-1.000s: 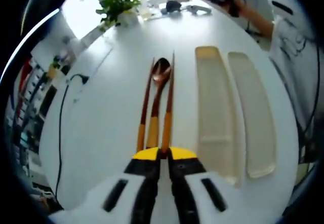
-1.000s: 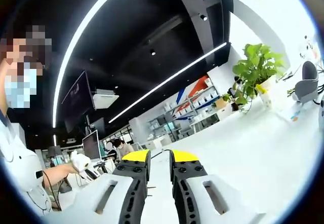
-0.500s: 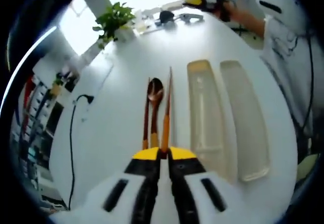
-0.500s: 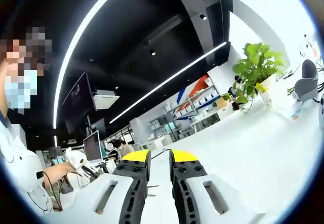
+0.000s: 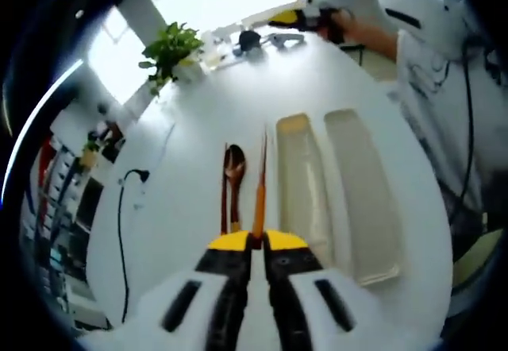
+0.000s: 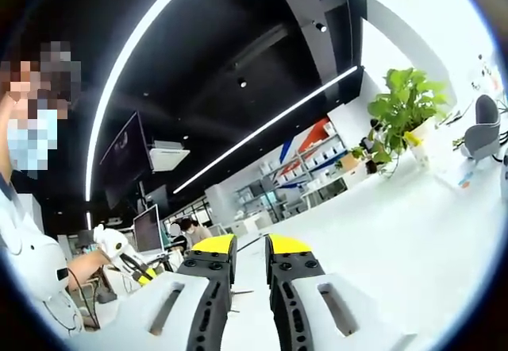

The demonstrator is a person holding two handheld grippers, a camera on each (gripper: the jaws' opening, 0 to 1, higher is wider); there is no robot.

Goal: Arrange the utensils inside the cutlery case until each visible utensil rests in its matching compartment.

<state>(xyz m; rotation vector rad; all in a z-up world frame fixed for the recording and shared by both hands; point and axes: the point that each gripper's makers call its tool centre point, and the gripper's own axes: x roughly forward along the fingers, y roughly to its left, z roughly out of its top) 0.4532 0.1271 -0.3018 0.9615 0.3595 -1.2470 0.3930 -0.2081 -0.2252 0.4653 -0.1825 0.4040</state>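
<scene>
White table [image 5: 182, 208] carries everything: your left gripper [image 5: 255, 242] is closed on one chopstick [image 5: 259, 196], beside the spoon [image 5: 235, 178] and the second chopstick [image 5: 224, 192]. Just to their right lie the case tray [image 5: 302, 188] and its lid [image 5: 361, 196], both without utensils. Compared with a second ago, all these look smaller and lower. Your right gripper [image 6: 248, 249] has its jaws slightly apart, holding nothing, above the table.

Left gripper [image 5: 255, 240]: white moulded body, black jaws, yellow tips.
Right gripper [image 6: 249, 246]: same build, screws in black jaws.
Person: white printed shirt [image 5: 425, 49].
</scene>
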